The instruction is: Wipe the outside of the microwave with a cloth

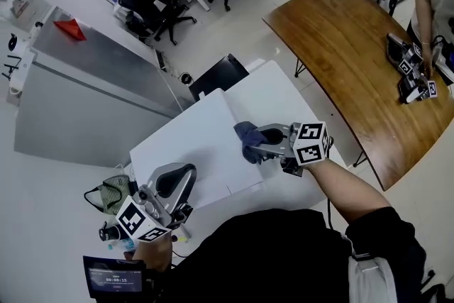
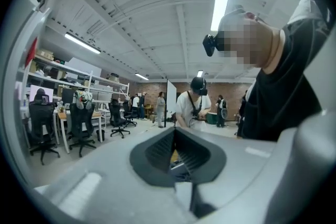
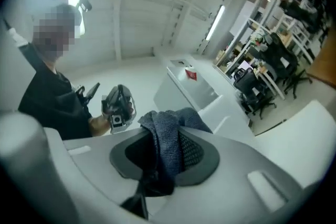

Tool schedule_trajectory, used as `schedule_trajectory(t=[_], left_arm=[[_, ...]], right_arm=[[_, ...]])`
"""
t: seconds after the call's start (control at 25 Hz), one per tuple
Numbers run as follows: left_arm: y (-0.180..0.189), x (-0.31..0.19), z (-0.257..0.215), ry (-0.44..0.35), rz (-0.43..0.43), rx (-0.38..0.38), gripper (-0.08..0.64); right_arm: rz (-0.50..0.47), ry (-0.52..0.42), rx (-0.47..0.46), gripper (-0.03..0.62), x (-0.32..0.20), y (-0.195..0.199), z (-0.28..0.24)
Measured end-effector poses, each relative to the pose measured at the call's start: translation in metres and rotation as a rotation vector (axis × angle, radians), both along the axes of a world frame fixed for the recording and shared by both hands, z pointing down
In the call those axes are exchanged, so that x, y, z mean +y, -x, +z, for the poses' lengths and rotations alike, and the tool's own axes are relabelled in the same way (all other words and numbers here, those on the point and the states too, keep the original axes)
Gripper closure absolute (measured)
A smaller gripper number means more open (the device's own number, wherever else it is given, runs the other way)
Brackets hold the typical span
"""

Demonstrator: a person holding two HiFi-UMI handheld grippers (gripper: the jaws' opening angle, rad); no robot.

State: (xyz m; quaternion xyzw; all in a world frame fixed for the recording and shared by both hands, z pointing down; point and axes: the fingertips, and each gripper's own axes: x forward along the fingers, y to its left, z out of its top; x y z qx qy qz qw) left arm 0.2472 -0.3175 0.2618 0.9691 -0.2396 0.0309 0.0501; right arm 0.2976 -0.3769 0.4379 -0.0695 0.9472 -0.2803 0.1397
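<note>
The white microwave (image 1: 188, 152) shows its flat top in the middle of the head view. My right gripper (image 1: 259, 142) is over its right edge, shut on a dark blue cloth (image 1: 247, 140) that bunches out past the fingertips. In the right gripper view the cloth (image 3: 167, 136) hangs folded between the jaws of that gripper (image 3: 167, 161). My left gripper (image 1: 184, 179) is held off the microwave's near left corner. In the left gripper view its jaws (image 2: 176, 157) are together with nothing in them and point up into the room.
The microwave stands on a white table (image 1: 284, 92). A grey cabinet (image 1: 85, 85) with a red object (image 1: 69, 29) is to the left, and a black chair (image 1: 220, 74) is behind. On the right a brown wooden table (image 1: 347, 46) has another person's grippers (image 1: 413, 71) on it.
</note>
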Motion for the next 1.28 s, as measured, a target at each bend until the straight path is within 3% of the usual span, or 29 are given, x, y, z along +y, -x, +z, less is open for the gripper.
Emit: schedule_trajectory(t=[0.12,0.2,0.4,0.52,0.6,0.68,0.72,0.88,0.96,1.16,1.28], left_arm=[[-0.001,0.002,0.012,0.025,0.001,-0.008,0.555],[-0.002,0.000,0.023,0.045,0.000,-0.013,0.555],[-0.004,0.002,0.042,0.108,-0.011,0.006,0.555],[0.004,0.001,0.059,0.137,-0.022,0.042,0.555],[0.010,0.000,0.060,0.136,-0.022,0.052,0.555],[0.014,0.000,0.048,0.124,-0.024,0.065,0.555],[0.014,0.002,0.040,0.116,-0.028,0.076,0.555],[0.013,0.009,0.019,0.049,-0.027,0.092,0.555],[0.014,0.009,0.012,0.014,-0.018,0.090,0.555],[0.018,0.013,0.003,-0.001,-0.007,0.076,0.555],[0.016,0.018,0.015,0.033,-0.017,0.061,0.555]], right_arm=[[0.017,0.076,-0.001,0.508,-0.004,-0.007,0.038],[0.007,0.113,0.092,0.506,-0.004,-0.008,0.076],[-0.079,0.116,0.628,0.512,0.019,-0.008,0.204],[-0.117,0.063,0.869,0.522,0.023,-0.004,0.246],[-0.129,0.065,0.943,0.518,0.023,0.000,0.252],[-0.112,0.118,0.885,0.509,0.025,-0.004,0.230],[-0.089,0.141,0.800,0.509,0.024,-0.008,0.207],[0.001,0.170,0.201,0.508,0.019,-0.022,0.065],[-0.007,0.155,0.030,0.508,0.030,-0.018,0.025],[0.032,0.128,-0.045,0.508,0.042,-0.013,0.017],[0.000,0.194,-0.021,0.508,0.045,-0.016,0.049]])
